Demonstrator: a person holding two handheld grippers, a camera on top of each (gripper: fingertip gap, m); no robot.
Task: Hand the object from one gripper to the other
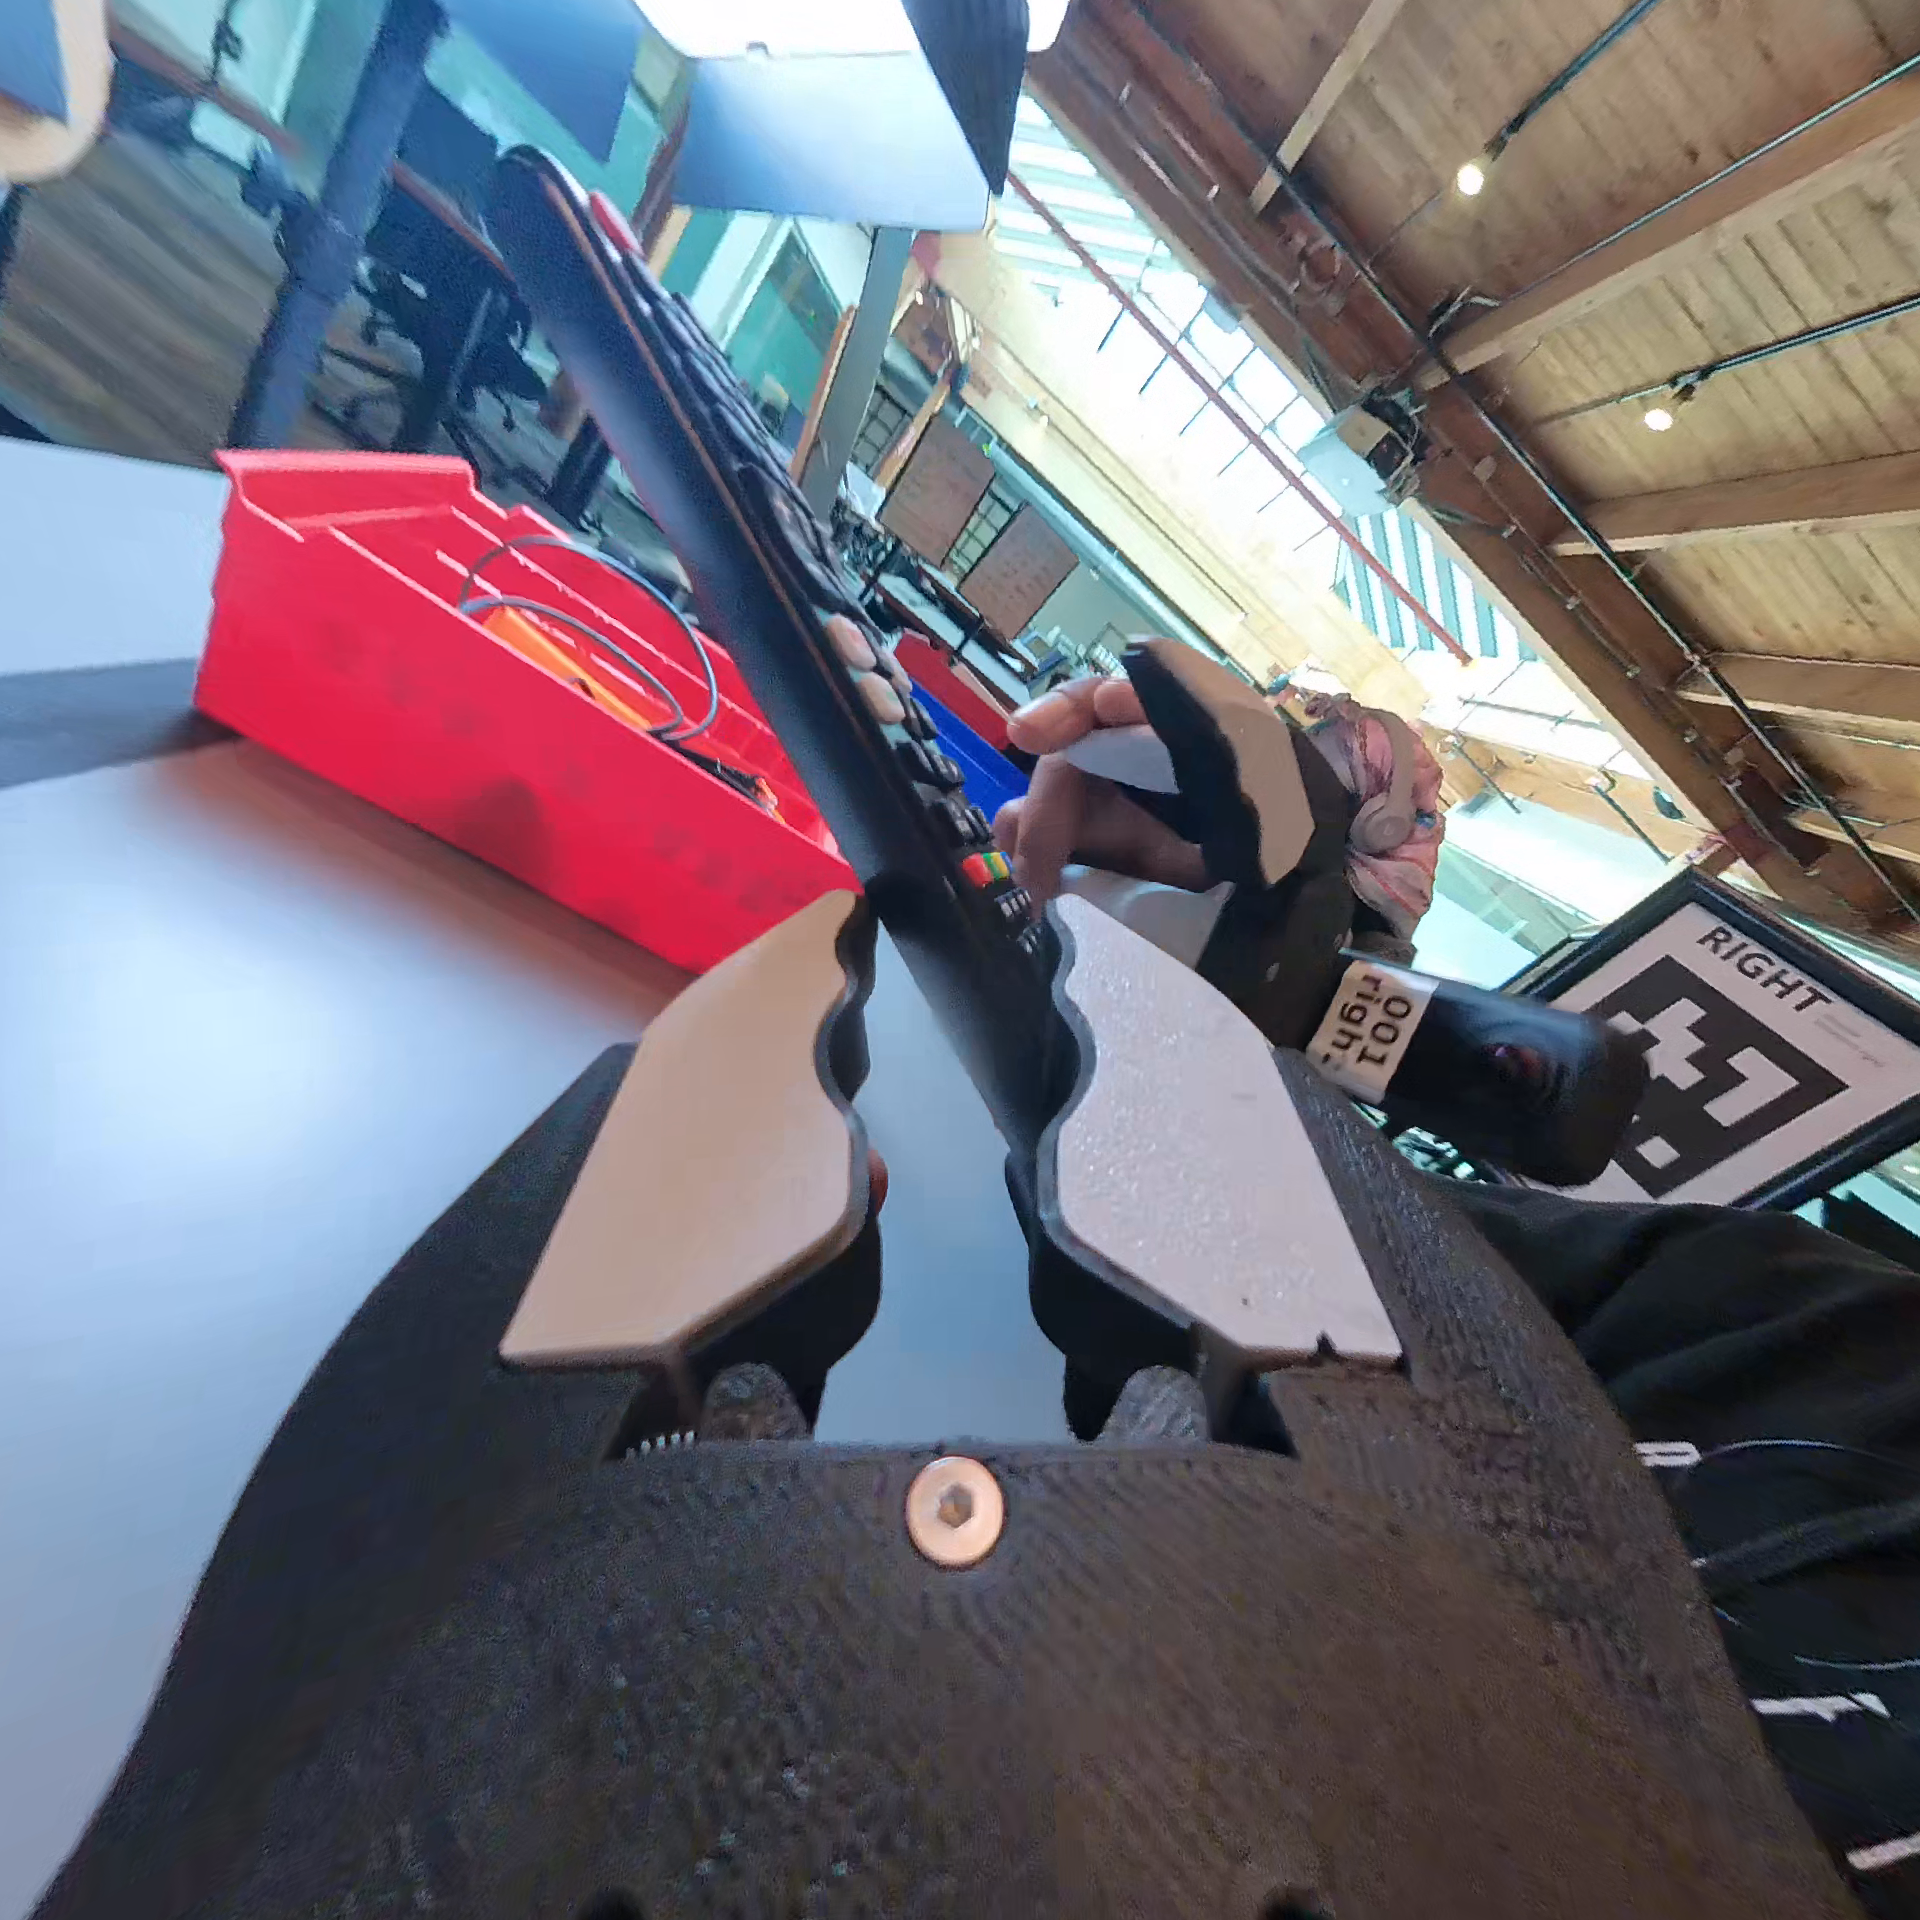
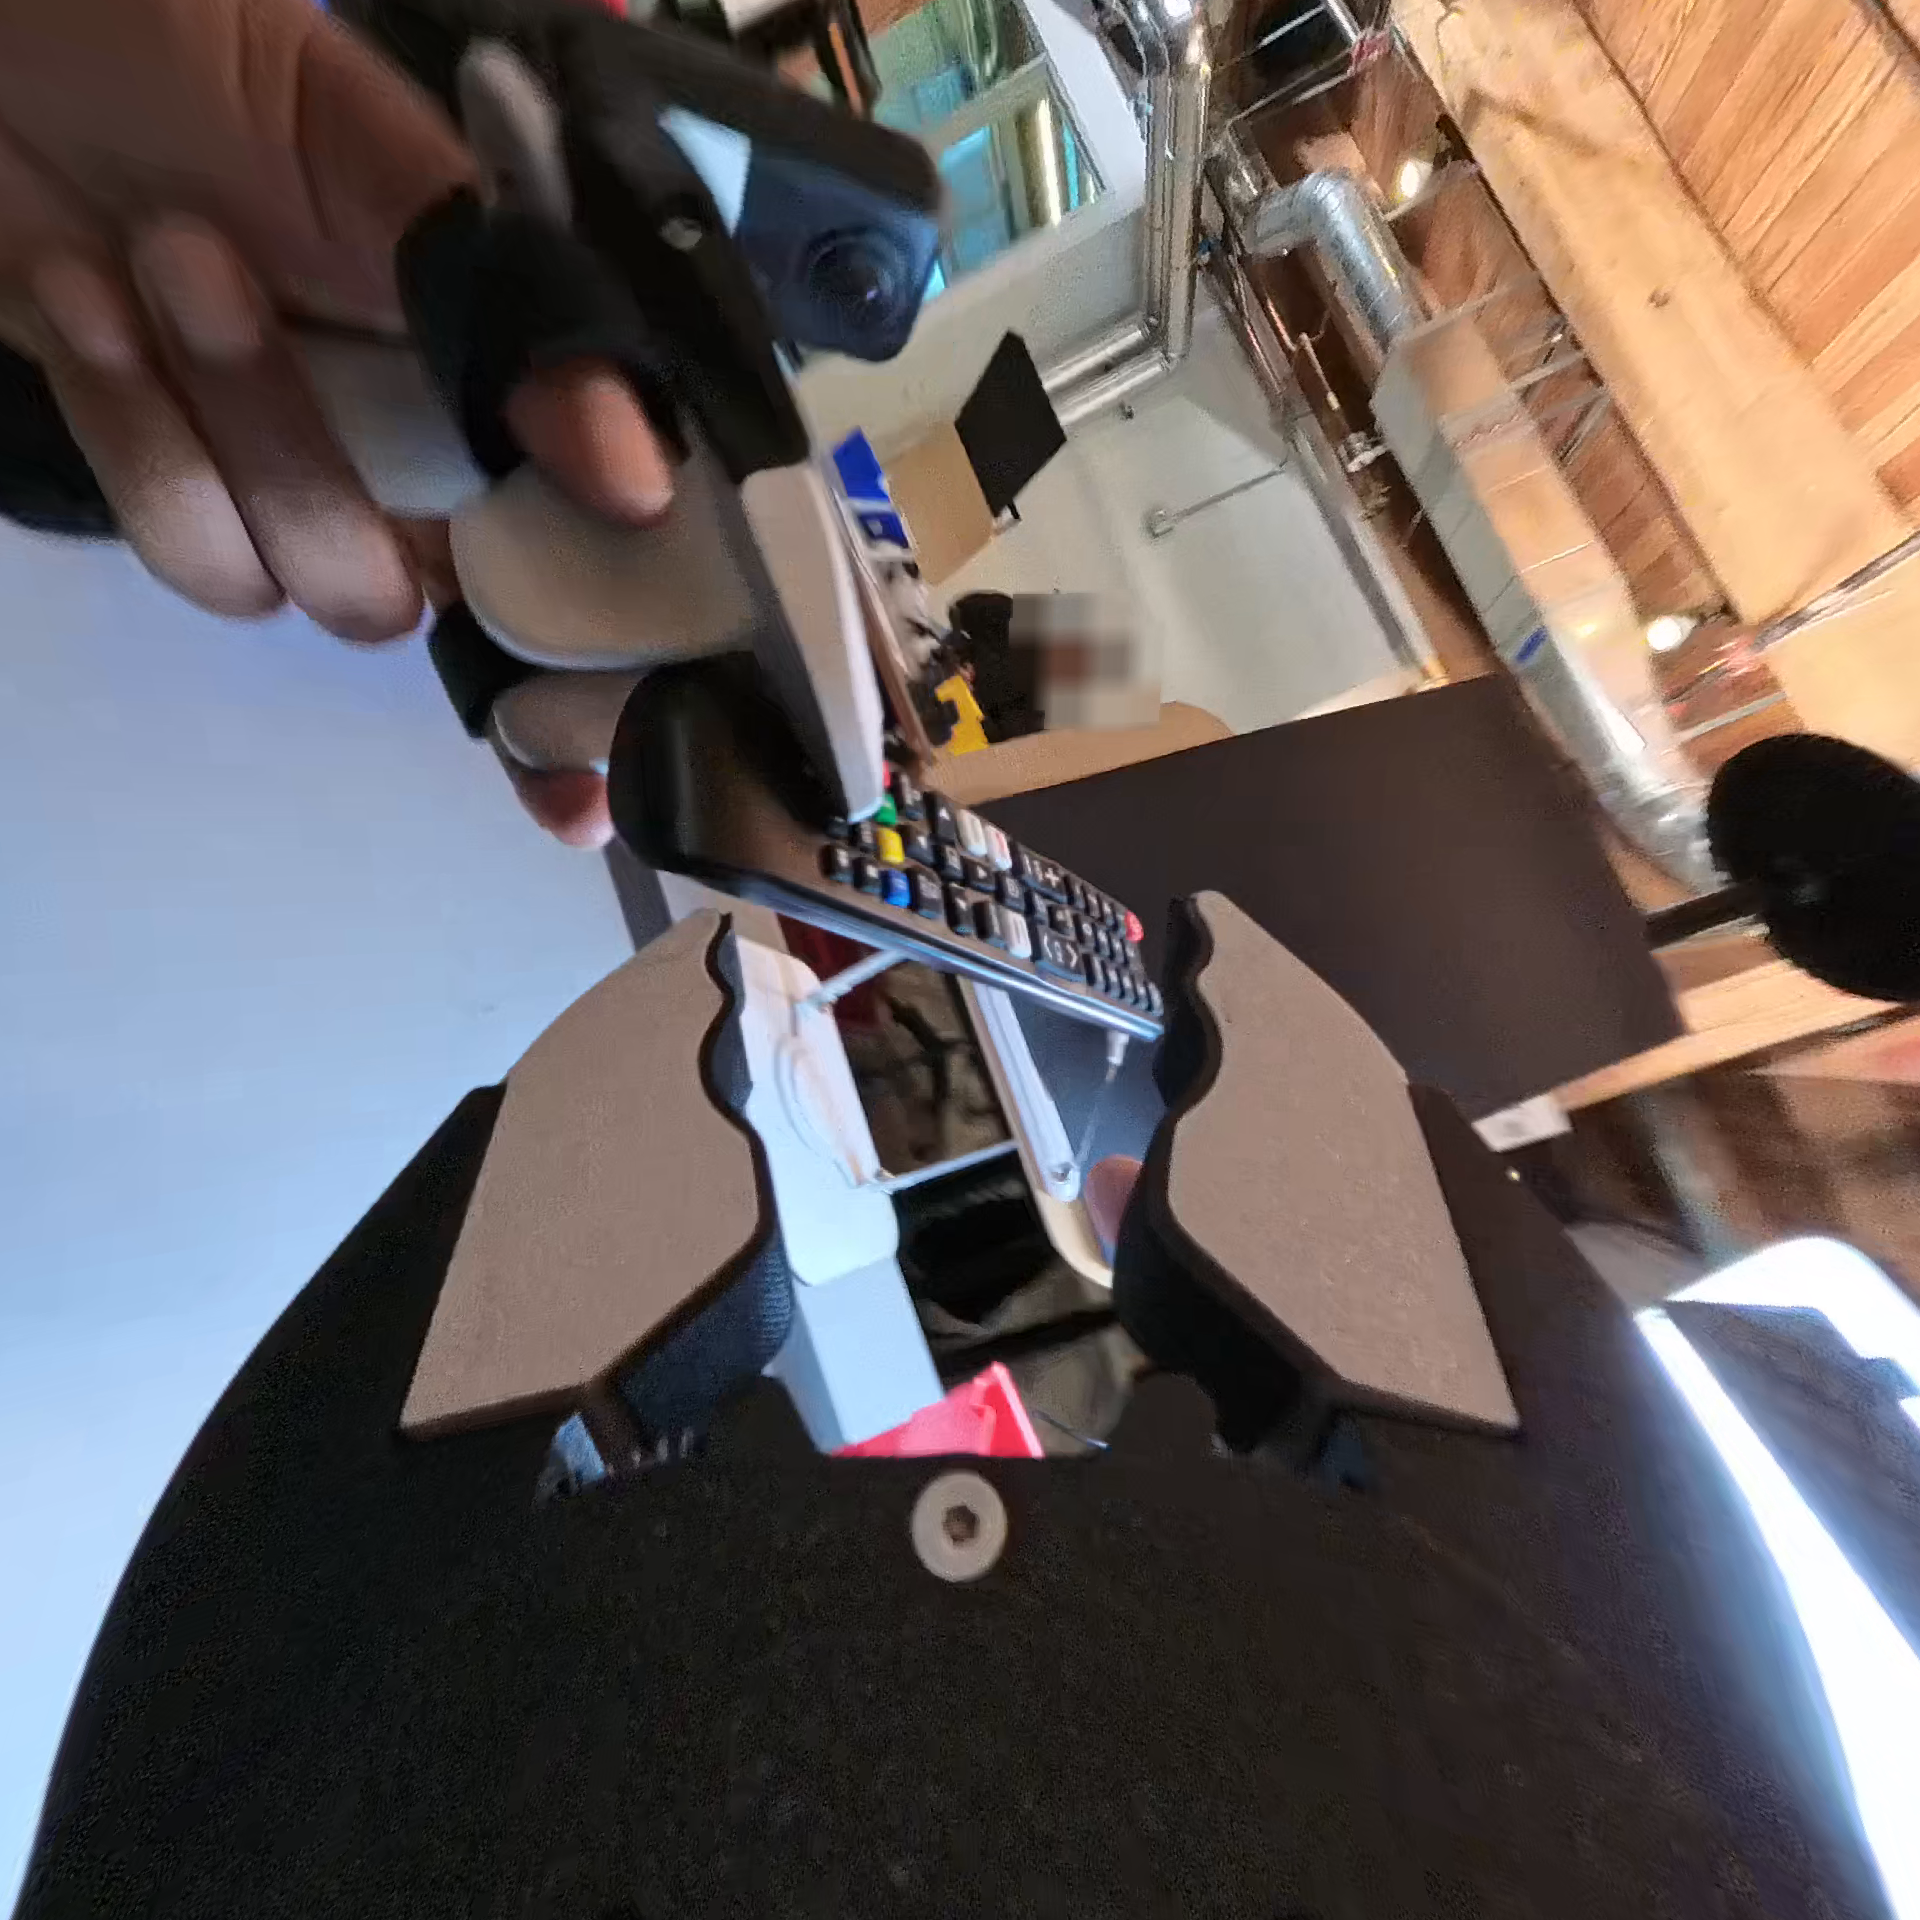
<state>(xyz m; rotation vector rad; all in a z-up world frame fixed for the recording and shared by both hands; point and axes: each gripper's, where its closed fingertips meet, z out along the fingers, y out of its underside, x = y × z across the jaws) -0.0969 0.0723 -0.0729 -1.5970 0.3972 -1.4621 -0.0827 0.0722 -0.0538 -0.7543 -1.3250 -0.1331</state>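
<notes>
Above a pale table point(image 1: 260, 987), clamped in the left gripper point(image 1: 961, 925): a black remote control point(image 1: 665, 436); right gripper point(image 2: 956, 935) spread wide, holding nothing, beside its far end.

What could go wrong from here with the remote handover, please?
1. The left gripper pinches the remote only at one end, so the long free part could pivot or slip.
2. The right gripper is open with the remote's far end near its fingertips, not yet between them; closing now might catch only the tip.
3. If dropped, the remote could land on the table or in the red bin.
</notes>
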